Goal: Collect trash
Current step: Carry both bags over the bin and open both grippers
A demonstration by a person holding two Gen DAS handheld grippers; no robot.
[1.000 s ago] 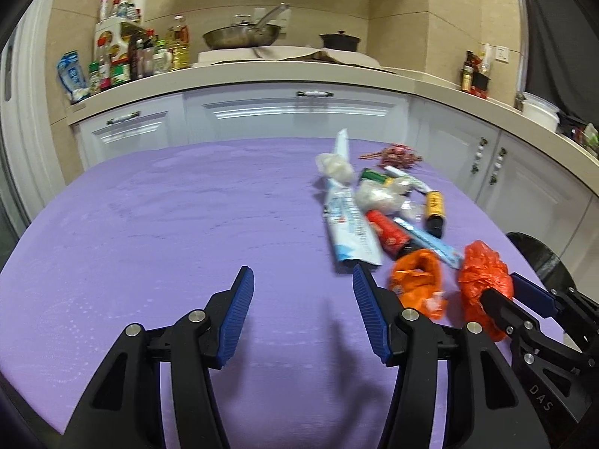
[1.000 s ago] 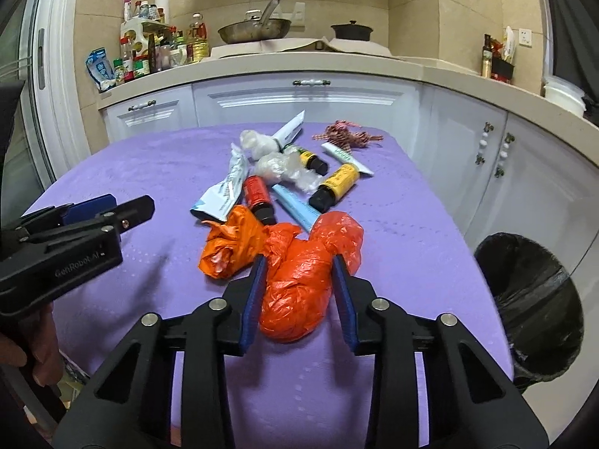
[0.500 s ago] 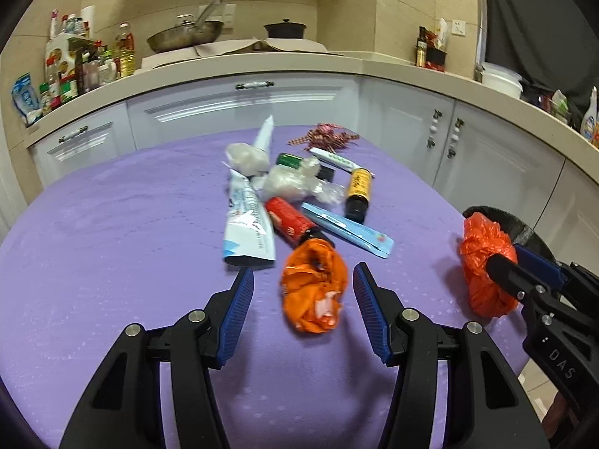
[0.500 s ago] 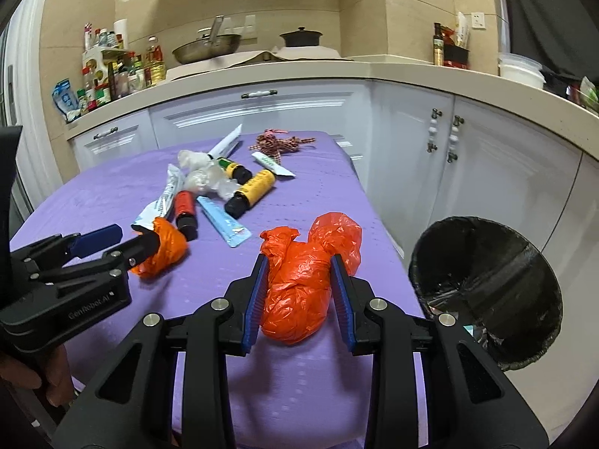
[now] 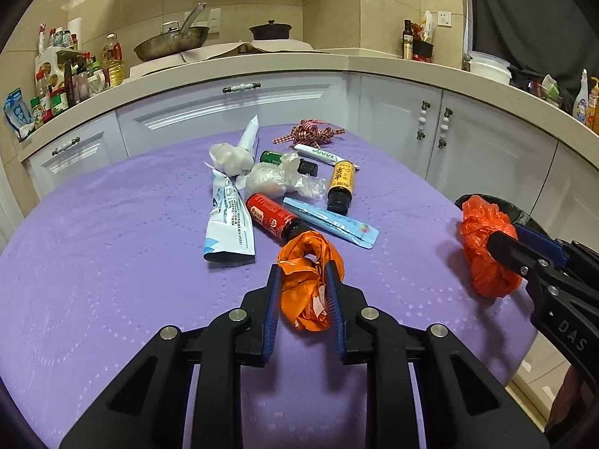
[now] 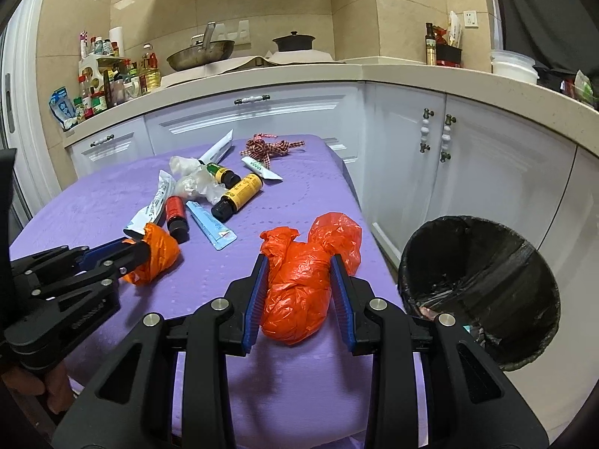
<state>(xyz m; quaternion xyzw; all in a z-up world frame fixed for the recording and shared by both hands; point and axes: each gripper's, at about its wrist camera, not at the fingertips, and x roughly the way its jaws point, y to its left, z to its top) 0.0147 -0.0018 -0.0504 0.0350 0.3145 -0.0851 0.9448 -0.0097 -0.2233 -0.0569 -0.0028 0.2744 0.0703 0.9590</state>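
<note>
The left gripper is now clamping the orange bag; its jaws have just been closing, and where the wad was lying loose between open pads half a second ago, the pads are now pressing both its flanks. The bag is sitting on the purple table, near edge, just in front of the red bottle and the rest of the litter pile. The right gripper is gripping the red bag, jaws closed on its middle as before; that bag is hanging at the right end of the table, close beside the black bin, which is standing on the floor past the table edge. Compared with a second ago, both hands are further right, toward the bin.

Judgement: both hands are now loaded, so the next stage is likely carrying to the bin; the red bag is nearer and would probably go first. Remaining on the table: white pouch, yellow bottle, blue sachet, clear wrap, ribbon; collection is at an early stage.
</note>
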